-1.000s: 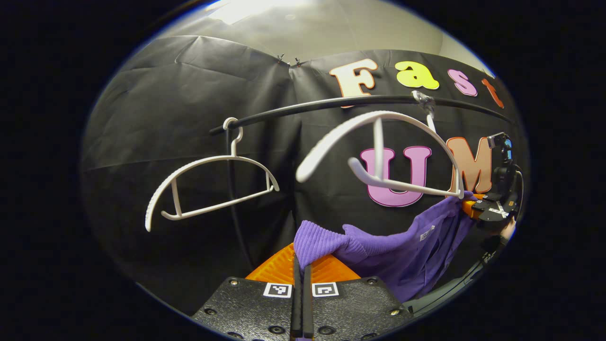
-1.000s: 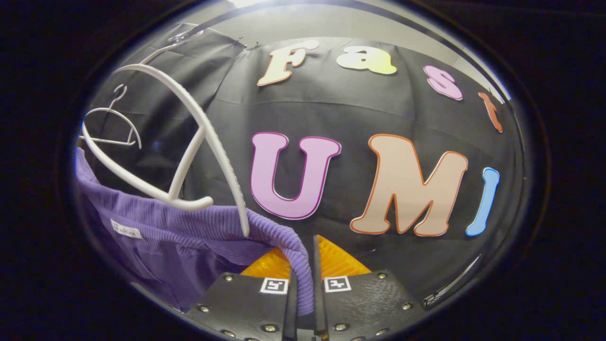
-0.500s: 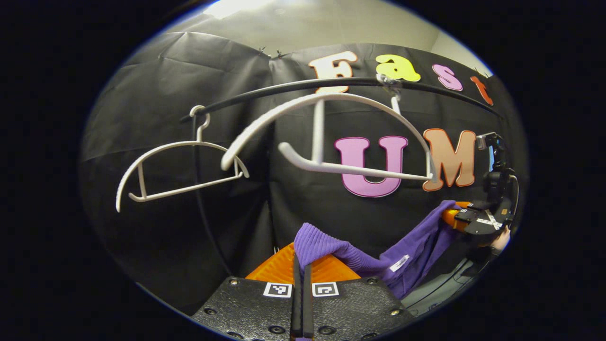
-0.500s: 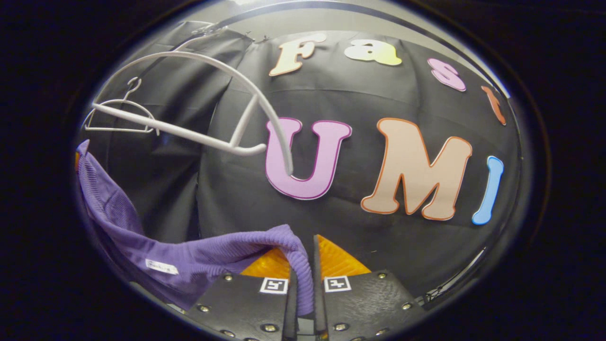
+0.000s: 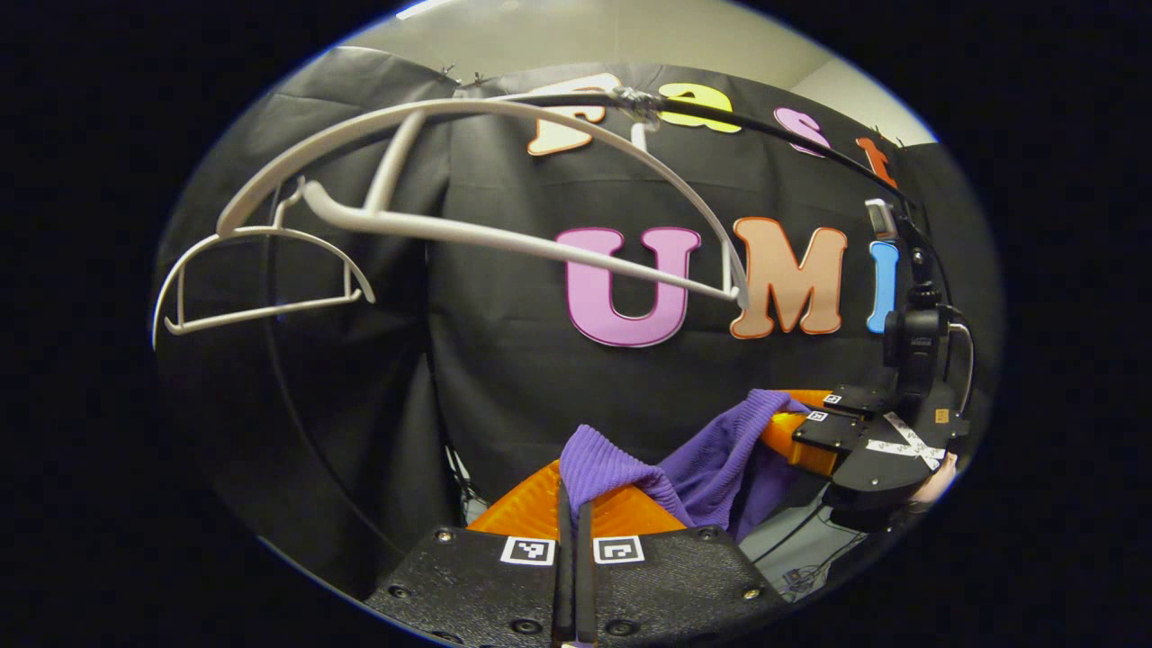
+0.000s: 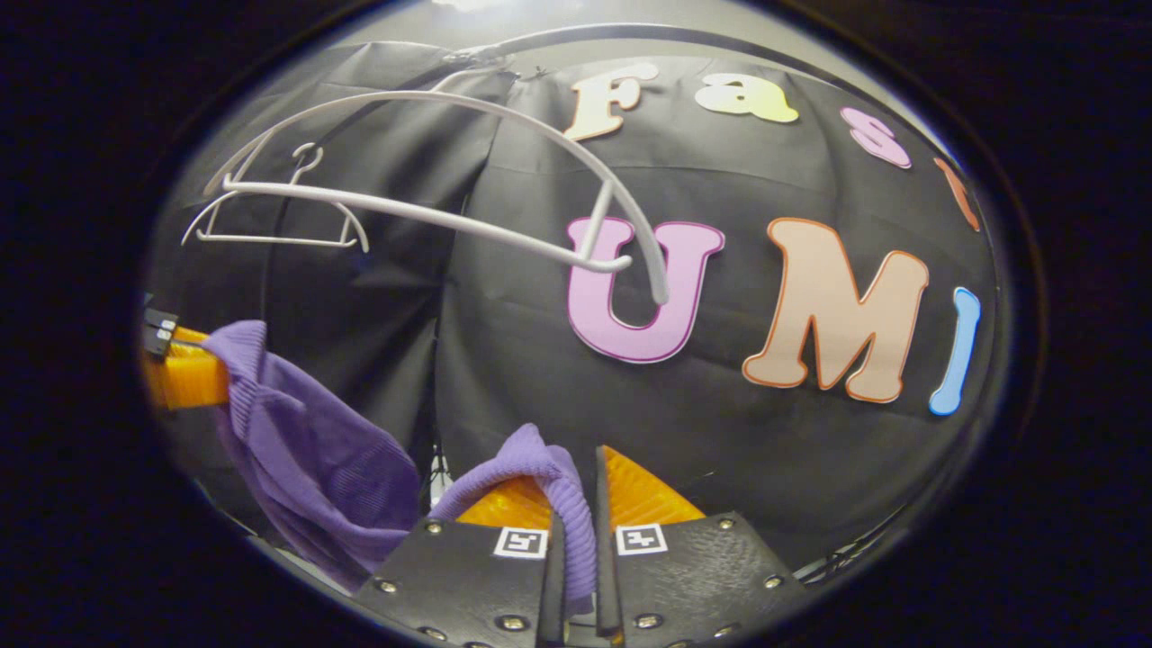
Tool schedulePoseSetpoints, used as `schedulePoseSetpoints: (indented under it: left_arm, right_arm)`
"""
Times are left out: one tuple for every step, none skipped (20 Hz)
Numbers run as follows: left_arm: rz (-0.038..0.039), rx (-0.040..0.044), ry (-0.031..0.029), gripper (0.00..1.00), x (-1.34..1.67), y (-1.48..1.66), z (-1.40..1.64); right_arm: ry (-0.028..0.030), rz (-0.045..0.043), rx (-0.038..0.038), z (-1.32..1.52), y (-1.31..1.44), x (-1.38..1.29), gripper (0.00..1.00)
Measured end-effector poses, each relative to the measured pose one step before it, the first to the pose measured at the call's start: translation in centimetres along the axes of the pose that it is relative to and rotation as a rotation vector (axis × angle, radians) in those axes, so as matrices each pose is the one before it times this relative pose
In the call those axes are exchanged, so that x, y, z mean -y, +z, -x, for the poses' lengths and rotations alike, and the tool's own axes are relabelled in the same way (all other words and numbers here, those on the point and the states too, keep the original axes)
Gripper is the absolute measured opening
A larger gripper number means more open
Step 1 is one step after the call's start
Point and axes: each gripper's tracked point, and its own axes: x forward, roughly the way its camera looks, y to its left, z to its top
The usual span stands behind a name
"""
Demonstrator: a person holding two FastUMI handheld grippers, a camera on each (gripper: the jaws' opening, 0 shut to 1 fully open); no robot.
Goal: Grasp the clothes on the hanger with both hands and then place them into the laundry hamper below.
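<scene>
Since the earlier frame the purple ribbed knit garment (image 5: 711, 454) has come fully off the large white plastic hanger (image 5: 504, 171) and sunk lower, and the two tongs have drawn closer together, so the cloth between them now sags in a deep fold instead of stretching out. The left tongs (image 5: 573, 504) are clenched on one ribbed edge of the garment, which bunches up just above their tips. In the right gripper view the right tongs (image 6: 576, 504) pinch another ribbed edge between both fingers, the cloth running down through the narrow gap. The garment (image 6: 315, 459) hangs free in the air between the two, below the hanger and apart from it. The bare large hanger hangs tilted from the black curved rail (image 5: 792, 144). A second, smaller white hanger (image 5: 261, 279) hangs empty farther along the rail, in front of the black cloth wall (image 5: 504, 378)
</scene>
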Motion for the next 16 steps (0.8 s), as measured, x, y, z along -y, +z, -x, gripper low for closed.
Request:
schedulePoseSetpoints:
  left_arm:
    - [0.00657, -0.02071, -0.0136, 0.0, 0.647, -1.024, -0.263]
    - [0.00779, -0.02176, -0.01047, 0.01, 0.103, -1.045, -0.23]
    - [0.00996, -0.02077, -0.01219, 0.01, 0.294, -0.92, -0.245]
    - [0.01052, -0.01891, -0.01033, 0.02, 0.332, -0.849, -0.433]
    - [0.00894, -0.0218, -0.01023, 0.02, 0.506, -1.387, -0.268]
    - [0.00591, -0.02202, -0.00773, 0.02, 0.222, -0.895, -0.438]
    - [0.00418, -0.02113, -0.00606, 0.01, 0.206, -1.097, -0.325]
    - [0.00171, -0.02484, -0.00499, 0.02, 0.237, -1.188, -0.171]
    - [-0.00122, -0.02652, -0.00453, 0.01, 0.205, -1.209, -0.236]
    - [-0.00163, -0.02434, -0.00485, 0.02, 0.184, -0.946, -0.149]
    - [-0.00071, -0.02434, -0.00134, 0.02, 0.145, -1.295, 0.082]
    - [0.00188, -0.0189, -0.00165, 0.05, -0.114, -0.785, -0.085]
    - [0.0038, -0.01624, -0.00249, 0.02, -0.176, -0.937, -0.213]
    - [0.00428, -0.01715, -0.00219, 0.02, -0.028, -0.739, -0.178]
    - [0.00142, -0.0186, 0.00045, 0.02, -0.119, -0.96, 0.343]
    - [-0.00124, -0.01406, 0.00227, 0.02, -0.061, -0.565, -0.012]
  right_arm:
    - [0.01433, 0.00429, -0.01194, 0.282, -0.462, -0.527, 0.14]
    - [0.01423, 0.00067, -0.01373, 0.298, -0.884, -0.644, 0.13]
    - [0.01143, -0.00085, -0.01541, 0.228, -0.687, -0.503, 0.13]
    - [0.00761, -0.00133, -0.01639, 0.157, -0.867, -0.284, 0.13]
    - [0.00748, -0.00317, -0.01705, 0.258, -0.873, -0.306, 0.13]
    - [0.00493, -0.00332, -0.01888, 0.139, -0.978, -0.317, 0.13]
    - [0.00483, -0.00142, -0.02076, 0.107, -1.015, -0.286, 0.14]
    - [0.00418, 0.00048, -0.02227, 0.188, -1.129, -0.298, 0.13]
    - [0.00273, 0.00451, -0.02079, 0.157, -1.024, -0.203, 0.13]
    - [0.00214, 0.00564, -0.02139, 0.113, -1.179, -0.237, 0.14]
    - [0.00276, 0.0035, -0.02118, 0.051, -1.062, -0.208, 0.14]
    - [0.00233, 0.00057, -0.01733, 0.192, -0.983, -0.26, 0.14]
    - [0.00158, 0.00079, -0.01747, 0.176, -0.898, -0.153, 0.14]
    - [0.00249, 0.00119, -0.01721, 0.053, -0.786, -0.149, 0.14]
    - [0.00164, 0.00172, -0.01514, 0.009, -0.73, -0.159, 0.14]
    - [0.00264, 0.00083, -0.01487, 0.085, -0.726, -0.18, 0.14]
